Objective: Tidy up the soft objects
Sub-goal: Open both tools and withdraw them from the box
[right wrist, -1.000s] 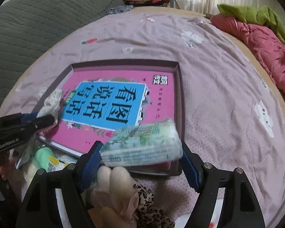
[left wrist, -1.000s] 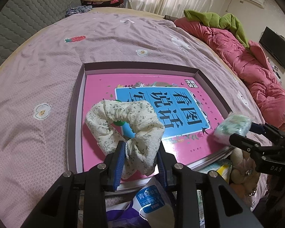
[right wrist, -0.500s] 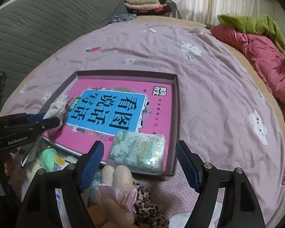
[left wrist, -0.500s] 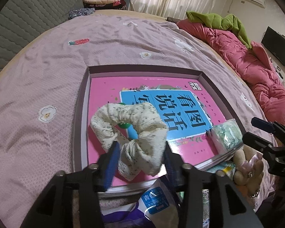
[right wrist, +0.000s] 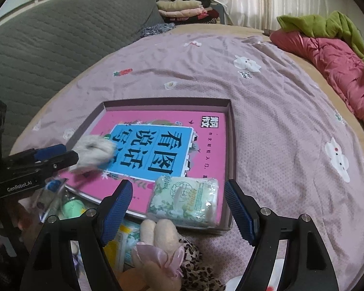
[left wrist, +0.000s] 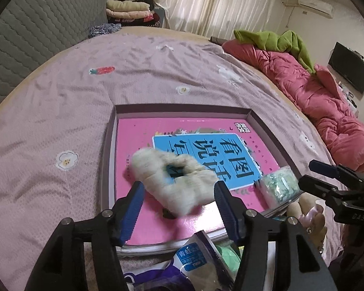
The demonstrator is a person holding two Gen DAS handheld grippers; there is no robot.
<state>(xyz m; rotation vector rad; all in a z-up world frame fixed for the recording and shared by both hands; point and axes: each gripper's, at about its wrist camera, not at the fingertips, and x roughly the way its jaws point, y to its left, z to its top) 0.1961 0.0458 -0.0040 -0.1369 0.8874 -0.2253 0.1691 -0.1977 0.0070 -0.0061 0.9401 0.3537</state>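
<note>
A shallow box point(left wrist: 108, 150) with a pink and blue book cover inside lies on the bed. A cream floral scrunchie point(left wrist: 174, 181), motion-blurred, is dropping onto the pink cover just beyond my open left gripper point(left wrist: 178, 208); it also shows in the right wrist view point(right wrist: 93, 151). A green-white tissue pack point(right wrist: 184, 200) lies in the box's near right corner, just beyond my open right gripper point(right wrist: 178, 207), and shows in the left wrist view point(left wrist: 279, 185). Neither gripper holds anything.
Below the box's near edge lie a plush toy with a pink bow point(right wrist: 157, 245), a leopard-print item point(right wrist: 196, 269), a light green soft object point(right wrist: 71, 207) and plastic packets point(left wrist: 194, 259). A pink quilt point(left wrist: 303, 89) and green garment point(left wrist: 271, 41) lie at right. The grey headboard point(right wrist: 48, 38) stands at left.
Both grippers opened. The tissue pack dropped into the box's corner half a second ago. The scrunchie has just left the left gripper and falls onto the cover.
</note>
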